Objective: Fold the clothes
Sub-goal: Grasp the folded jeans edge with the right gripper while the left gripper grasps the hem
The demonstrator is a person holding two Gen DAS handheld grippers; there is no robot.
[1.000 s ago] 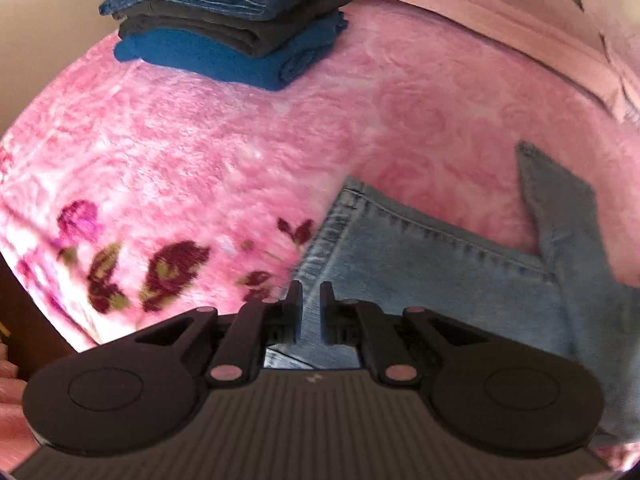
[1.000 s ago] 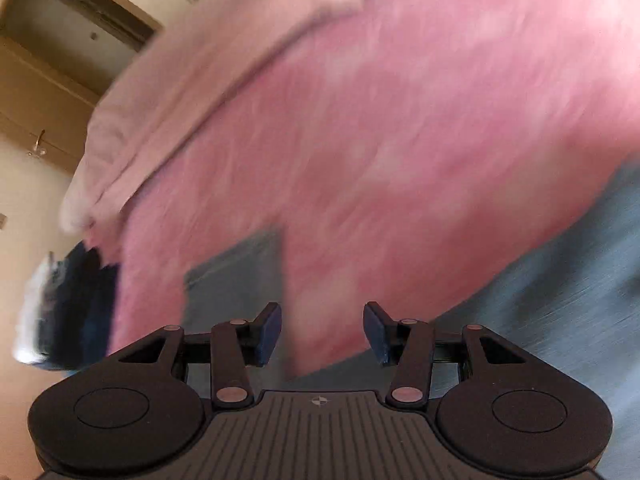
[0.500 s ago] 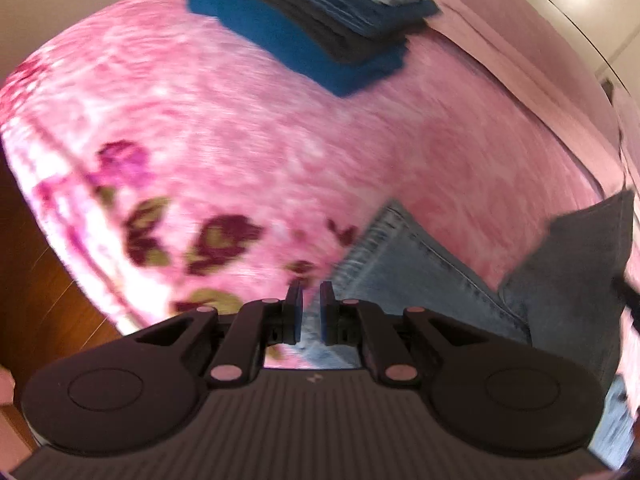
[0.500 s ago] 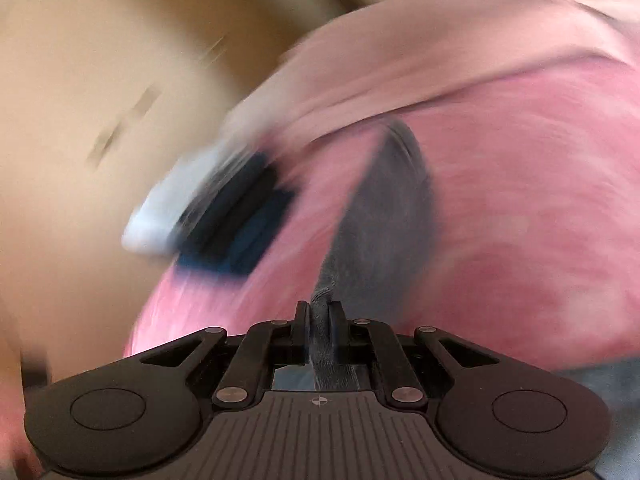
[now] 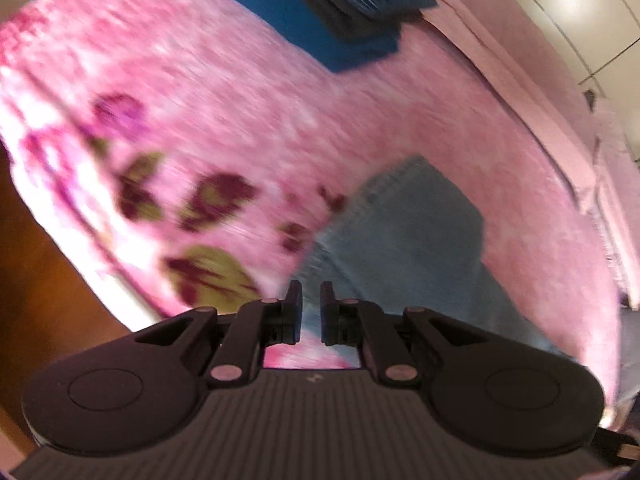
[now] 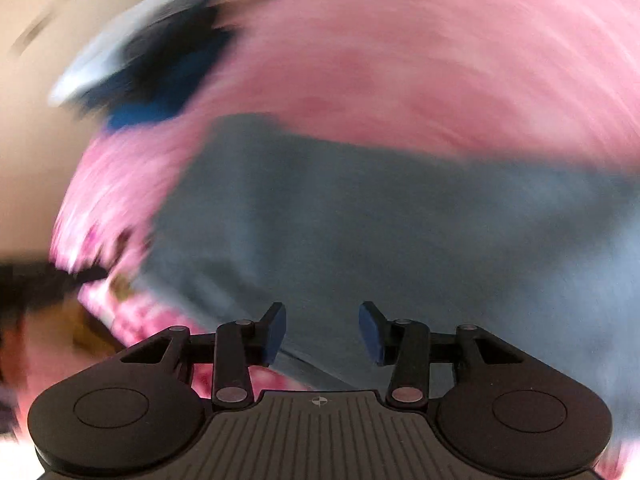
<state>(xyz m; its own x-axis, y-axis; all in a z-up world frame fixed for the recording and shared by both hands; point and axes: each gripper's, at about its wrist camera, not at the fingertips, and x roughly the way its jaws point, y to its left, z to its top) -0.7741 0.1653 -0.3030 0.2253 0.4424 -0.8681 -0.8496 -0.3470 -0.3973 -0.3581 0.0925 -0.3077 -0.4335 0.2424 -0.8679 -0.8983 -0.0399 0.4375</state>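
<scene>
Light blue jeans (image 5: 404, 248) lie on a pink floral blanket (image 5: 208, 92), folded into a broad block. My left gripper (image 5: 310, 312) sits at their near edge by the blanket's border, its jaws shut to a narrow slit with pale denim showing in it. In the blurred right wrist view the jeans (image 6: 360, 232) fill the middle. My right gripper (image 6: 322, 332) hovers just over their near edge, open, with nothing between its blue pads.
A stack of folded clothes (image 5: 324, 12), blue at the bottom and white on top, stands at the far side of the bed; the right view also shows this stack (image 6: 160, 76). A brown floor (image 5: 44, 304) lies left of the bed's edge. A pale pink pillow (image 5: 532, 92) runs along the right.
My right gripper was shut on a jeans leg and is now open, and the leg lies folded over the rest. The left view has swung left, with the gripper still at the jeans' edge.
</scene>
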